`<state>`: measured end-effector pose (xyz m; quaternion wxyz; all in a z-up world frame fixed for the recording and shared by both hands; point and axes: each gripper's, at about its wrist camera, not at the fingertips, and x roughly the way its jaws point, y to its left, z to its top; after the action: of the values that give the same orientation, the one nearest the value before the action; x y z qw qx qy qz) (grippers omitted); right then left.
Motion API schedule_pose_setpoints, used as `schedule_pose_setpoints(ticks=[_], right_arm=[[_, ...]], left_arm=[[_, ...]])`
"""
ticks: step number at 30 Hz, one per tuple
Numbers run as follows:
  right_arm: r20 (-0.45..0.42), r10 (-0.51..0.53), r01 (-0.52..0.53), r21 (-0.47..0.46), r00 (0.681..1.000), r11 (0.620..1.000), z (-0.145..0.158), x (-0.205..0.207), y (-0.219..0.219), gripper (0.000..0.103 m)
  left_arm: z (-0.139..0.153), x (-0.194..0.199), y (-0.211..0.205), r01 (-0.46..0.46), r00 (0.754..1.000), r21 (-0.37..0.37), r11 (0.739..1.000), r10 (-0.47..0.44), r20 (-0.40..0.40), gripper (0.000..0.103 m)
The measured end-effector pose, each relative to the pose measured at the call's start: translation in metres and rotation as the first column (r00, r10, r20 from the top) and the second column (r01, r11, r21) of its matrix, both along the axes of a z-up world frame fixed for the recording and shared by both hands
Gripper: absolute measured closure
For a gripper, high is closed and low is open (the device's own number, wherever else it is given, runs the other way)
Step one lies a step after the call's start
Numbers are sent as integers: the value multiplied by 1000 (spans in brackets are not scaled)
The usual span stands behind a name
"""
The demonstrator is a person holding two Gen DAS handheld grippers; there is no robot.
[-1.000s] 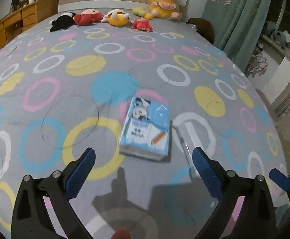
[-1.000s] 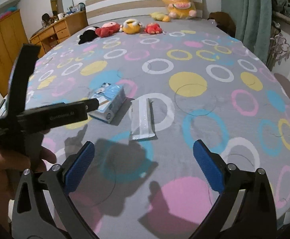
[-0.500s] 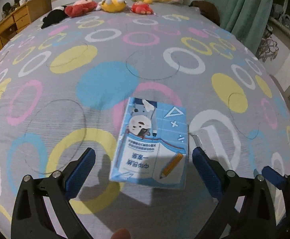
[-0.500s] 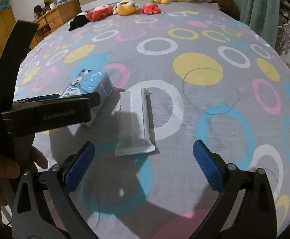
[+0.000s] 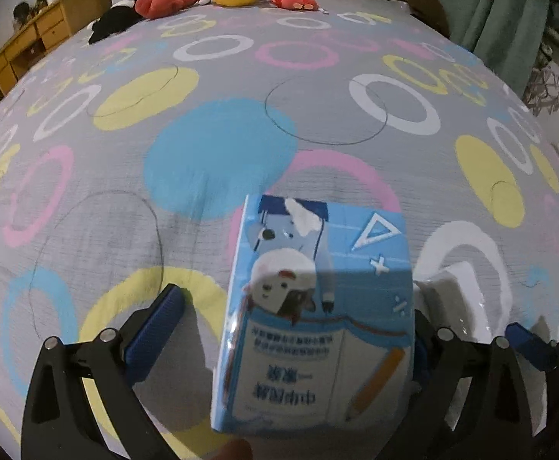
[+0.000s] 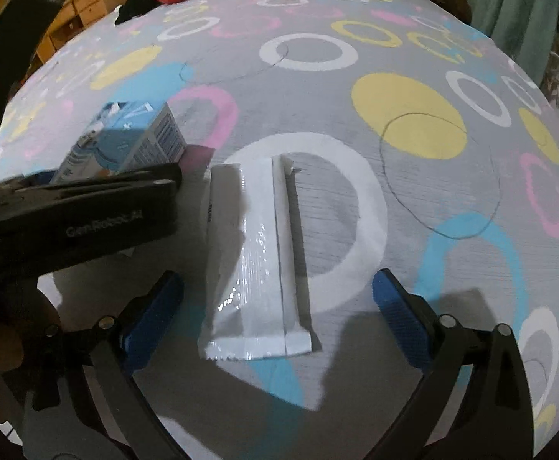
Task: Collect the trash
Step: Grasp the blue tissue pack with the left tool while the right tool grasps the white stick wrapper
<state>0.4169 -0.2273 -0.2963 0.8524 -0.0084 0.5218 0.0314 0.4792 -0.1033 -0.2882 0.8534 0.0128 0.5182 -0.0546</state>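
Blue carton (image 5: 317, 318) lies flat on the bed (image 5: 218, 153), between the fingers of my left hand-held gripper (image 5: 294, 306). It looks light, stiff cardboard with glossy print, so I'd pinch across the narrow width, mid-body. Left jaws are wide apart; the right pad is hidden behind the carton, so I can't tell if it touches. Nothing is clamped.

White wrapper (image 6: 256, 268) lies just beside the carton, centred ahead of my right hand-held gripper (image 6: 275, 299). I judge it thin, floppy, slick film. I'd pinch it across the near end. Right jaws are wide apart, holding nothing.
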Motion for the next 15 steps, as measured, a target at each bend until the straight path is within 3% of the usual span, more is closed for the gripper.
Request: schedule_pose_setpoints(ticks=[4, 6, 7, 8, 9, 10, 15], right_arm=[[2, 3, -3, -12, 1000, 1000, -3, 1, 1, 5], [14, -2, 2, -15, 1000, 1000, -3, 0, 1, 6], [20, -3, 3, -20, 1000, 1000, -3, -1, 1, 10], [33, -1, 1, -23, 999, 1000, -2, -3, 3, 27], [54, 3, -2, -24, 999, 1000, 1, -4, 5, 42], [65, 15, -12, -38, 998, 999, 6, -7, 9, 66], [51, 13, -9, -89, 999, 996, 6, -5, 16, 66]], left_arm=[[0, 2, -1, -7, 1000, 7, 1000, 7, 1, 10], [1, 1, -1, -7, 1000, 15, 1000, 7, 15, 17], [2, 0, 0, -13, 1000, 18, 1000, 12, 23, 29], [6, -2, 1, -21, 999, 15, 1000, 20, 32, 39], [8, -1, 4, -22, 999, 8, 1000, 22, 26, 39], [8, -2, 5, -21, 1000, 3, 1000, 21, 18, 40], [11, -14, 7, -24, 999, 24, 999, 24, 23, 40]])
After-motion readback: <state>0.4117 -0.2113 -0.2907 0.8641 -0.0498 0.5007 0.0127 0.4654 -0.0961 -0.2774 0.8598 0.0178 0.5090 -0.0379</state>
